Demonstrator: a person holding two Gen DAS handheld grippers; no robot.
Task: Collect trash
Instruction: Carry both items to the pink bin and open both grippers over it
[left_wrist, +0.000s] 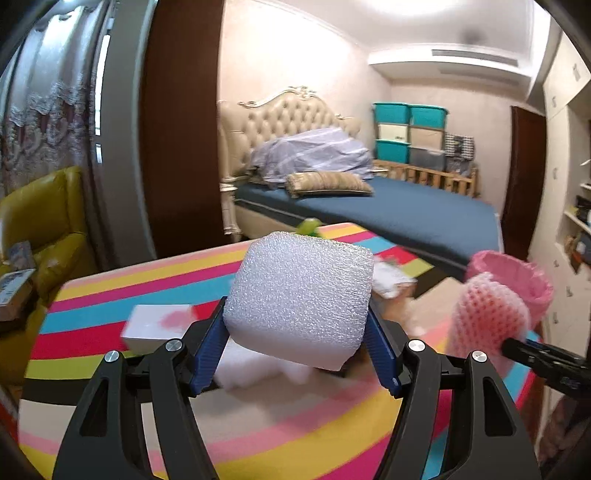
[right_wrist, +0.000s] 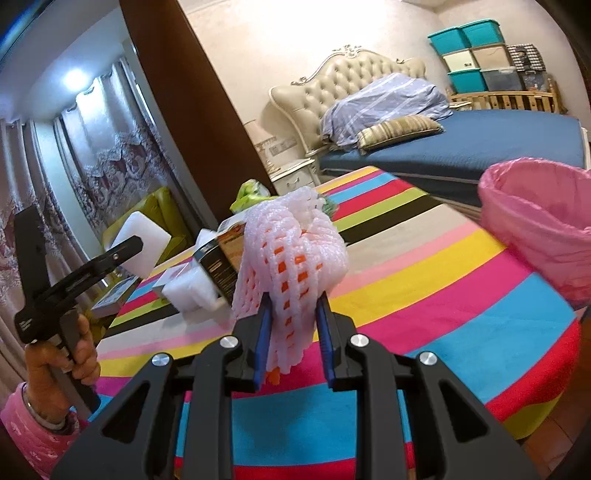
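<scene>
Left claw pinches white foam block, right claw pinches pink foam net, both lifted clear above striped bench, probably for dropping into pink-lined bin just off its far right edge

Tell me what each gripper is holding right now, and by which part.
The left gripper clamps the white foam block by its two lower sides. The right gripper pinches the pink foam fruit net at its lower middle, the rest bulging above.
</scene>
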